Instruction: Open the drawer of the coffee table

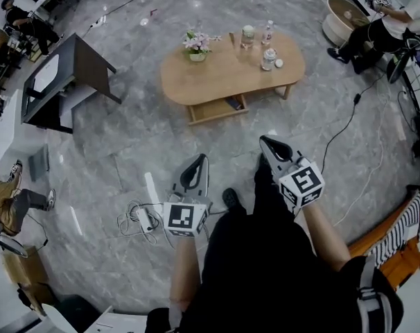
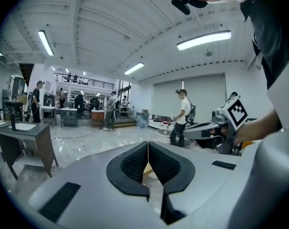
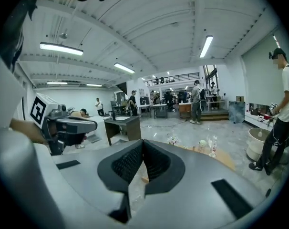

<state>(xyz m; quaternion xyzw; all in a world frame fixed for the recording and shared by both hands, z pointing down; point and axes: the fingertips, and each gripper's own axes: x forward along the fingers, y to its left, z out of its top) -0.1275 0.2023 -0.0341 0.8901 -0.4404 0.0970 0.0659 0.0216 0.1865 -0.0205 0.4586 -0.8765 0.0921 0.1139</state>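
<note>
The oval wooden coffee table [image 1: 224,75] stands on the grey floor ahead of me. Below its near edge, its drawer [image 1: 213,111] juts out toward me, with something dark [image 1: 233,103] inside. My left gripper [image 1: 199,159] is held well short of the table, its jaws shut with nothing between them; its own view shows the pads [image 2: 135,163] pressed together. My right gripper [image 1: 265,142] is raised beside it, also shut and empty, clear of the table. Past the right gripper's pads [image 3: 156,161], the tabletop [image 3: 223,157] shows in its view.
On the table stand a flower pot [image 1: 196,45], a jar [image 1: 247,36] and bottles [image 1: 268,55]. A dark desk [image 1: 64,82] is at the left. A cable coil [image 1: 137,218] lies near my feet. A seated person [image 1: 387,30] and a round basin [image 1: 340,16] are at the far right.
</note>
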